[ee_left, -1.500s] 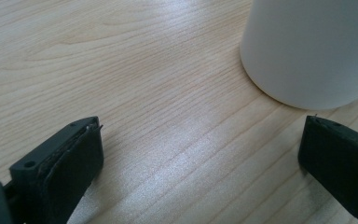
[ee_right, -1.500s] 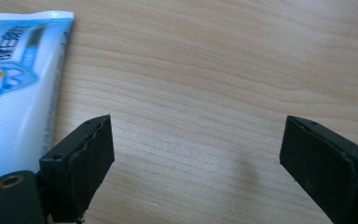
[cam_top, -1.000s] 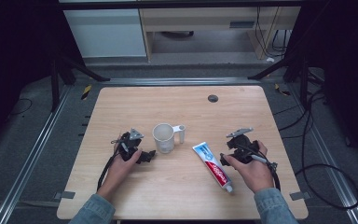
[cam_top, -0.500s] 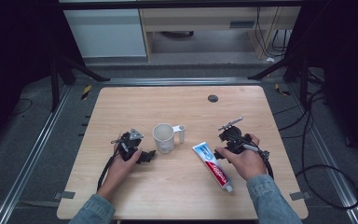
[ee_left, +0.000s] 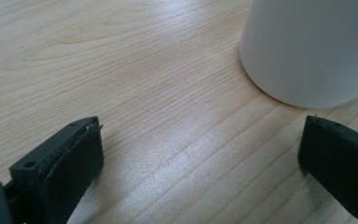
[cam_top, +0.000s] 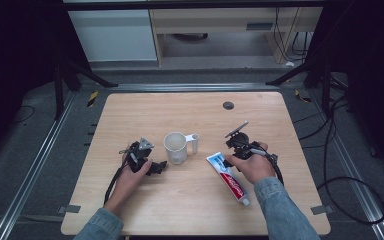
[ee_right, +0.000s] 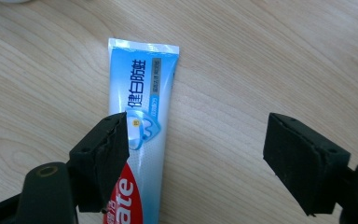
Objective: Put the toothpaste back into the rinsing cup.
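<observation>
Left gripper (cam_top: 161,167) rests low on the desk (cam_top: 190,107), fingers (ee_left: 65,163) released and spread wide, nothing between them; the white cup (cam_top: 176,147) stands just beyond. Right of the cup, the toothpaste tube (cam_top: 227,178) lies flat on the desk. Right gripper (ee_right: 196,158) hovers over the tube, fingers apart though just closing, not pressing it; one finger overlaps the tube.
</observation>
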The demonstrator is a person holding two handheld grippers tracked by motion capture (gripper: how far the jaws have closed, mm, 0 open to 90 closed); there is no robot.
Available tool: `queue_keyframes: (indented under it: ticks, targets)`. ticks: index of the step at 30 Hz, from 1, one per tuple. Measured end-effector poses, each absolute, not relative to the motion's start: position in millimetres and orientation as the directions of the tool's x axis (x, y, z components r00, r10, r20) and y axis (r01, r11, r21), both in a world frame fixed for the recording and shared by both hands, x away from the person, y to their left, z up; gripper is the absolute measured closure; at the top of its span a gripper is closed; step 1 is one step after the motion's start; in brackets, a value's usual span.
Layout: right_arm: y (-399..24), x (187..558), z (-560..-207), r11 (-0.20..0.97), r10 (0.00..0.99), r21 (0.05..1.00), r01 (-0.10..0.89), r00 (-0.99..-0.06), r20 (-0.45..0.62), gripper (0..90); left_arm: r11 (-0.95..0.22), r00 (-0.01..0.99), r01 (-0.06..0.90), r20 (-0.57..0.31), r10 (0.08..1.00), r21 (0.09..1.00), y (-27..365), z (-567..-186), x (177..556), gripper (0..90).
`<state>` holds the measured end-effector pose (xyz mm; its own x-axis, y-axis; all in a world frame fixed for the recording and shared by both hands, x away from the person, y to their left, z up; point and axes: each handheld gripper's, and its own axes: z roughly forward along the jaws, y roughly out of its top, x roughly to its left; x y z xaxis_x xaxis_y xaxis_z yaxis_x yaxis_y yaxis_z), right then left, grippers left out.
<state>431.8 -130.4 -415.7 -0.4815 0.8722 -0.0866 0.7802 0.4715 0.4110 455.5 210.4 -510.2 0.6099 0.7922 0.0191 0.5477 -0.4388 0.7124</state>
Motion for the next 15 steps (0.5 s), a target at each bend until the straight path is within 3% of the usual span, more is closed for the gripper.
queue_keyframes:
  ticks: [15]
  targets:
    - [-112.1,446.2,-428.2,0.521,0.845,0.348,0.779,-0.528,-0.081,30.4,-0.439,0.612,0.547,0.018,0.791,0.712,210.6,-510.2,455.9,0.0]
